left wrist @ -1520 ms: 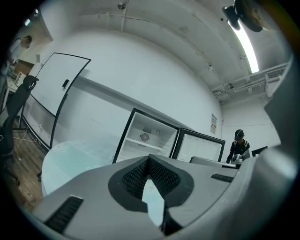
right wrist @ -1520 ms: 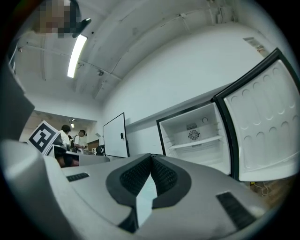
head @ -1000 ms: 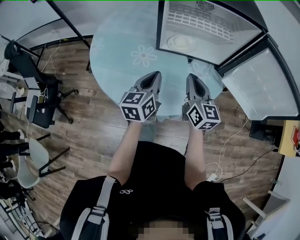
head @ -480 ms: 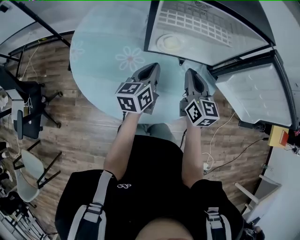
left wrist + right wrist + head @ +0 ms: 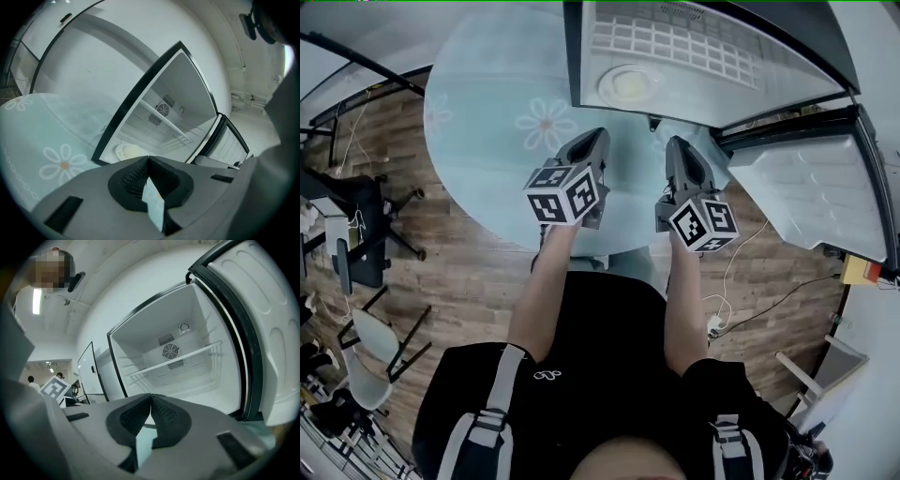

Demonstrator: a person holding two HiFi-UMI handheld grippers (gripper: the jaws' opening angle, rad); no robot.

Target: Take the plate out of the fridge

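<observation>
A small pale plate (image 5: 623,84) lies on the floor of the open fridge (image 5: 703,56), near its left front corner; the left gripper view shows the plate (image 5: 129,151) just past the door frame. Both grippers hover over the round table (image 5: 487,103) with its light blue flowered cloth, short of the fridge opening. My left gripper (image 5: 596,134) is shut and empty, its jaws (image 5: 148,160) pointing at the plate. To its right, my right gripper (image 5: 673,142) is also shut and empty, and it (image 5: 151,397) points into the fridge's bare interior below a wire shelf (image 5: 178,357).
The fridge door (image 5: 811,187) stands swung open at the right, its inner side (image 5: 267,329) close beside the right gripper. Chairs (image 5: 366,225) stand on the wooden floor at the left. A cable (image 5: 750,300) trails across the floor at the right.
Both grippers have edged forward toward the fridge opening, and the plate now lies nearer to the left gripper's tip. The jaws stayed shut throughout.
</observation>
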